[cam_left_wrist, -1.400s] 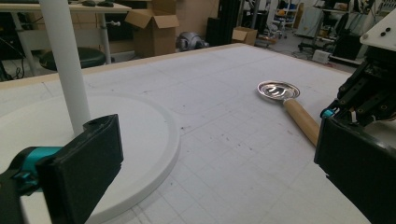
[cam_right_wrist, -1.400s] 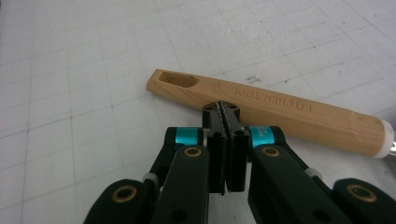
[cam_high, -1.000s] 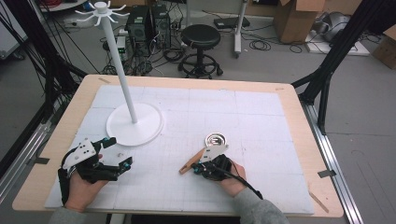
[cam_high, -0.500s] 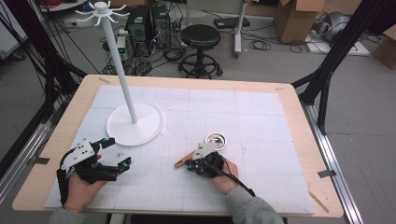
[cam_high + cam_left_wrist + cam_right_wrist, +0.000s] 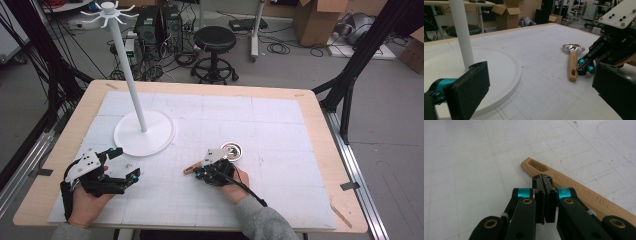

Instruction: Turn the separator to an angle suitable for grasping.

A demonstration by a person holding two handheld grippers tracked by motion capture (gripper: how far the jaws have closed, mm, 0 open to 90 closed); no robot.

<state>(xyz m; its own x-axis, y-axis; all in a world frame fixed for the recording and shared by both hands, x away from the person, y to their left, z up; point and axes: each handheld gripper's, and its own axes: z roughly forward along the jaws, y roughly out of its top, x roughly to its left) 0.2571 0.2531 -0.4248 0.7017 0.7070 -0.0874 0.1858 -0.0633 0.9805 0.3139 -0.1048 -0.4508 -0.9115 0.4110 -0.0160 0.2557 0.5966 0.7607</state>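
A kitchen tool with a wooden handle [image 5: 191, 169] and a small metal bowl [image 5: 232, 151] lies flat on the white mat, right of centre. My right gripper [image 5: 201, 173] is shut, its tips low beside the handle's free end, with nothing between the jaws. In the right gripper view the closed tips [image 5: 542, 180] sit just in front of the handle [image 5: 584, 195], near its hanging slot. My left gripper [image 5: 126, 163] rests open on the mat at the front left, and its jaws [image 5: 539, 87] frame the handle [image 5: 572, 65], the bowl [image 5: 573, 47] and the right gripper [image 5: 584, 68].
A white stand rises from a round base [image 5: 145, 132] at the mat's left, its pole [image 5: 130, 75] topped with hooks. The base [image 5: 499, 70] lies close ahead of the left gripper. Beyond the table are a stool [image 5: 215, 40], boxes and cables.
The right gripper has slid a little to the left along the handle, toward its free end. The tool and the left gripper have stayed put.
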